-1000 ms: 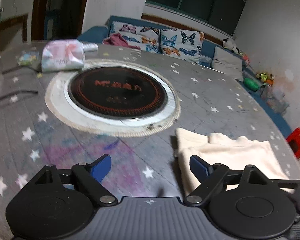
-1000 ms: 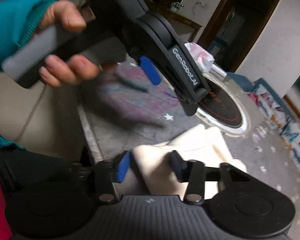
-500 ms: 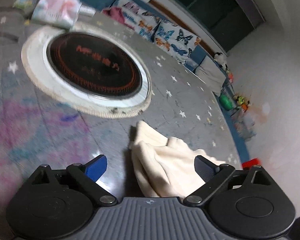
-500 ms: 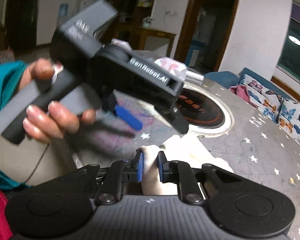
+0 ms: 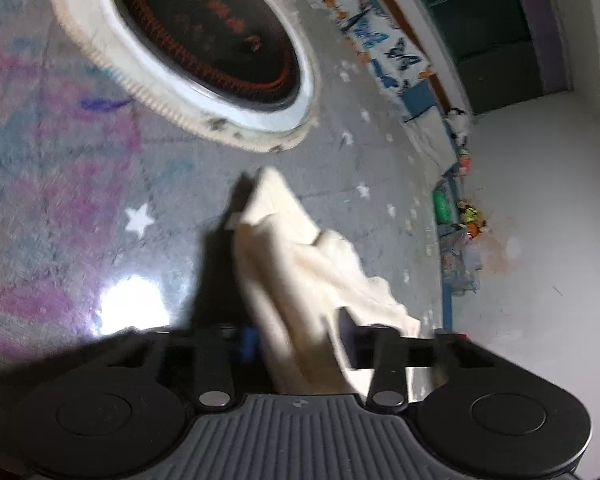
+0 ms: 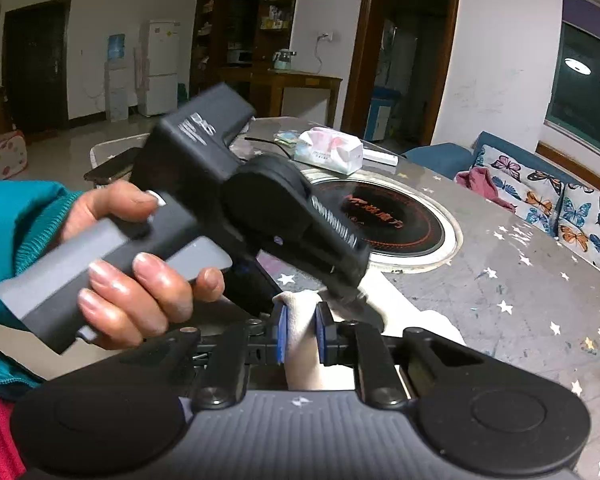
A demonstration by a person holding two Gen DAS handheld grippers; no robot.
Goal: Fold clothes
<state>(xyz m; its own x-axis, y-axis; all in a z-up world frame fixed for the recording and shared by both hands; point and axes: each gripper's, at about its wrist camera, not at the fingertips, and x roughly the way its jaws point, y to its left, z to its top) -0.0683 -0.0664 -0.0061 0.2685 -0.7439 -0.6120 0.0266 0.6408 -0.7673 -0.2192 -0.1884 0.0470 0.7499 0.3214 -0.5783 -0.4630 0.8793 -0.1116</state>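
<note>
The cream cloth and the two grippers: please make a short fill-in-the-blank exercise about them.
1. The right gripper is shut on the cream ____.
2. The cloth lies on a table printed with white ____.
3. The round cooktop set in the table is ____ in colour.
4. The left gripper is held by a ____ in a teal sleeve.

Missing words: cloth; stars; black; hand

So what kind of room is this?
Probably a home living and dining room: a white fridge, a blue sofa with butterfly-print cushions, and a grey star-patterned table with a built-in round black hotplate.
</note>
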